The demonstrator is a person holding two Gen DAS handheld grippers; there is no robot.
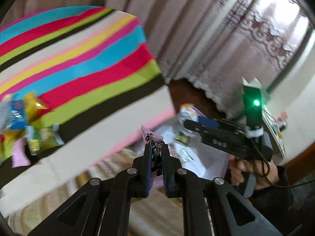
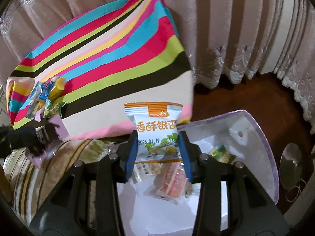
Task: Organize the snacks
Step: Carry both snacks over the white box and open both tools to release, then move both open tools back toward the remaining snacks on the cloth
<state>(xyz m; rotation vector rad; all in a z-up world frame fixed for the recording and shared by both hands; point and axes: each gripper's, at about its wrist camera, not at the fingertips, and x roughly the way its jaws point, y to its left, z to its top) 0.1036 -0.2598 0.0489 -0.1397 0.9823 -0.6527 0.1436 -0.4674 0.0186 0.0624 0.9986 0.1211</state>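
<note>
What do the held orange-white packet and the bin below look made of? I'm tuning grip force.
Orange-white packet: thin glossy plastic film, seemingly, with a crimped zigzag top seal. Bin: likely rigid matte plastic, white inside with a lilac rim; coated card can't be excluded.

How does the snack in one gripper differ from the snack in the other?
The right gripper holds a white and orange packet, wide and puffy, print facing the camera. The left gripper holds a pink and black packet, thin, seen edge-on. Both are clamped upright between blue pads.

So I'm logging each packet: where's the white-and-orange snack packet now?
The white-and-orange snack packet is clamped in the right gripper, held above the white box beside the striped cloth.
</note>
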